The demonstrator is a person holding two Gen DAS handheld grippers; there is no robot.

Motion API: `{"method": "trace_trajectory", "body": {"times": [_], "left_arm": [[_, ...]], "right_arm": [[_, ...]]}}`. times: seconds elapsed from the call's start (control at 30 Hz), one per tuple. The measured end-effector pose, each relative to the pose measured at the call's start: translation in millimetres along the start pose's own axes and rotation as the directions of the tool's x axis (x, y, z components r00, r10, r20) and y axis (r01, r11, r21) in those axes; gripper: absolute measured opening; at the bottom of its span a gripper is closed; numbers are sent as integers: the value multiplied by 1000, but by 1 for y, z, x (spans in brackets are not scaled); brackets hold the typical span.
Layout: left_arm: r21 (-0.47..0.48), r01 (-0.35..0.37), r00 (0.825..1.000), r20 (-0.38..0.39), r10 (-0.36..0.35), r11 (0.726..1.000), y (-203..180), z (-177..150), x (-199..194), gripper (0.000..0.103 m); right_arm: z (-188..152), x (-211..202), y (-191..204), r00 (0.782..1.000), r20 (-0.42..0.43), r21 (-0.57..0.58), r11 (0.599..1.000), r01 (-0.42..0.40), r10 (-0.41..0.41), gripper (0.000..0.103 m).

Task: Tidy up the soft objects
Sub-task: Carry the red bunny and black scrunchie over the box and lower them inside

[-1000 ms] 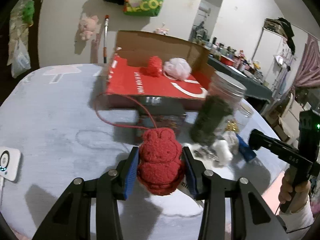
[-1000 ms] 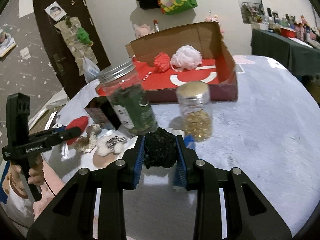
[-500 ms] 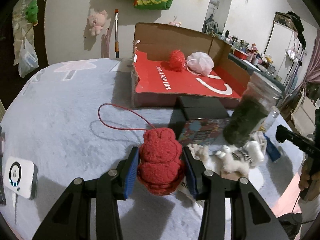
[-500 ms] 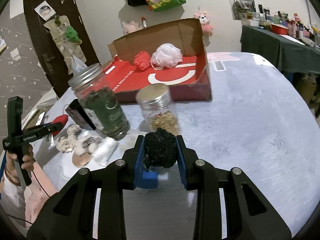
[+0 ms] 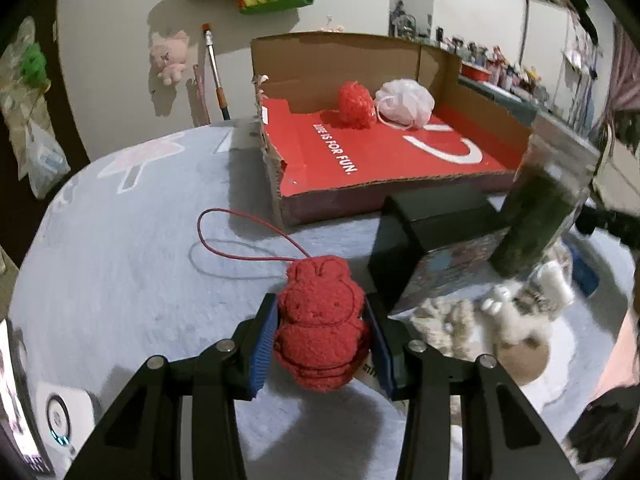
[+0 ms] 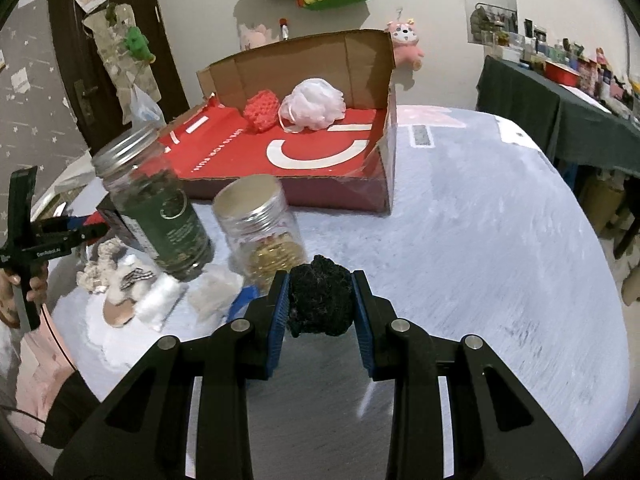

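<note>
Transport looked like the step in hand: each gripper carried a soft thing toward the red-lined cardboard box (image 6: 372, 188), where a red pompom (image 5: 355, 105) and a white mesh puff (image 5: 405, 103) already lay against the back wall. Left gripper (image 5: 322, 342) was clamped on a red plush bunny (image 5: 320, 326), pads pressing its sides, its red cord (image 5: 240, 236) trailing in a loop over the grey tablecloth (image 6: 480, 240). Right gripper (image 6: 320, 306) was clamped on a black fuzzy ball (image 6: 320, 302), held above the cloth just beside a gold-filled jar (image 6: 260, 236) and near a green-filled jar (image 6: 156, 216). To do it well, I judged both loads should clear the box's front wall before the jaws let go, the right hand should steer wide of the two jars, and the bunny's cord might snag on the dark box (image 5: 432, 220) nearby. More soft scraps (image 6: 120, 276) waited on the table
</note>
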State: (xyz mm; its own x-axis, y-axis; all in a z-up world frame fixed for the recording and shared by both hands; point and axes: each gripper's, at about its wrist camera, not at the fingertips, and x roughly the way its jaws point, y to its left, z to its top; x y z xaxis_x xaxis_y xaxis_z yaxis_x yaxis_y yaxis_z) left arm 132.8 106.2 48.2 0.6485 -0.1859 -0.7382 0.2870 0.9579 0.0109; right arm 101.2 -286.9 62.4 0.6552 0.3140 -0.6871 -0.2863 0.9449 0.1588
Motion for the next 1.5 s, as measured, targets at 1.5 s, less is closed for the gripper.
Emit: {"method": "trace_trajectory", "body": {"times": [1.5], "left_arm": [[198, 165, 985, 17, -171, 966, -2, 69, 1, 45]], "right_arm": [[81, 31, -4, 986, -85, -219, 963, -156, 141, 29]]}}
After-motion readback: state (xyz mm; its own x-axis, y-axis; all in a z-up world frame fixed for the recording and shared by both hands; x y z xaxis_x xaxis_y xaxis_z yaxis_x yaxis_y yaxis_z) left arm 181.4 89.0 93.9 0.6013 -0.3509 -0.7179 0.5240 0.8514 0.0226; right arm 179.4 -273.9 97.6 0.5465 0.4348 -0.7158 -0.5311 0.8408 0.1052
